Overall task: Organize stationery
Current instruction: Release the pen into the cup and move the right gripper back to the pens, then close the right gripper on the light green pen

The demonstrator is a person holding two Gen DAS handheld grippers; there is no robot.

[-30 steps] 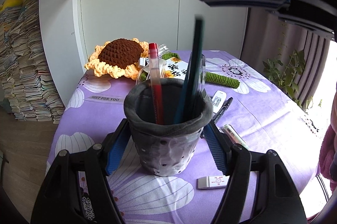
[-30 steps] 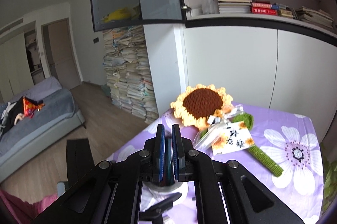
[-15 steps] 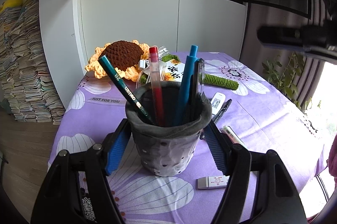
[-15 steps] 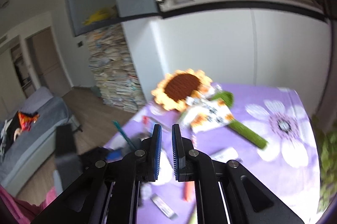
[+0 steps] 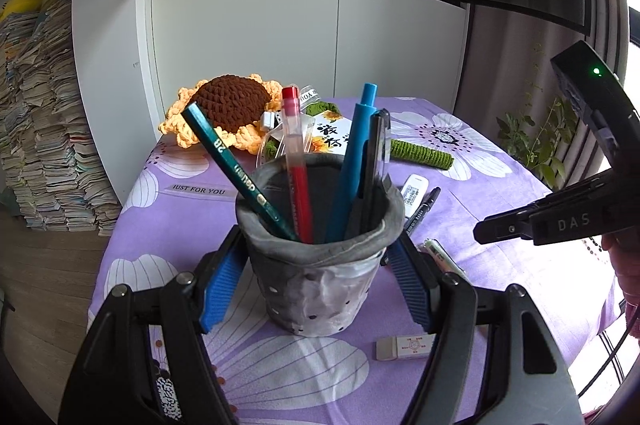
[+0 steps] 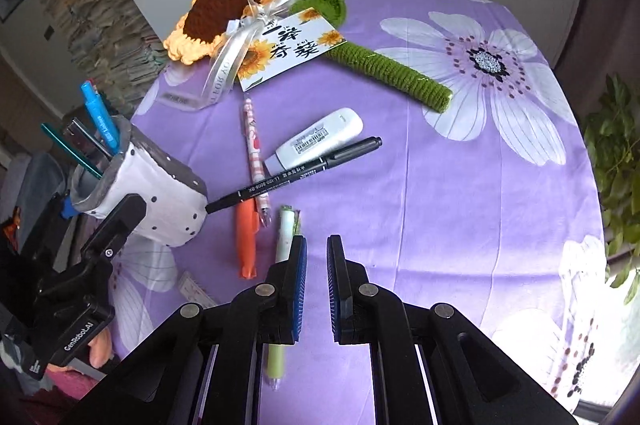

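My left gripper (image 5: 316,241) is shut on a grey pen holder (image 5: 320,297), its blue pads pressing both sides. A green pencil (image 5: 228,165), a red pen (image 5: 296,161), a blue pen (image 5: 352,165) and a black pen (image 5: 376,169) stand in it. My right gripper (image 6: 317,245) is shut and empty, pointing down at the purple cloth. Just left of its tips lies a green-and-white pen (image 6: 285,237). Beyond it lie an orange pen (image 6: 246,237), a black marker (image 6: 296,177), a patterned pen (image 6: 254,153) and a white correction tape (image 6: 320,141).
A white eraser (image 5: 404,347) lies in front of the holder. A crochet sunflower (image 6: 216,9) with a card (image 6: 292,45) and green stem (image 6: 392,73) takes up the far side of the round table (image 6: 500,205). A potted plant (image 6: 616,153) stands to the right.
The green pencil left the right gripper and now leans in the holder. The right gripper moved away from above the holder, sank and tipped down toward the pens on the cloth. The left gripper stayed.
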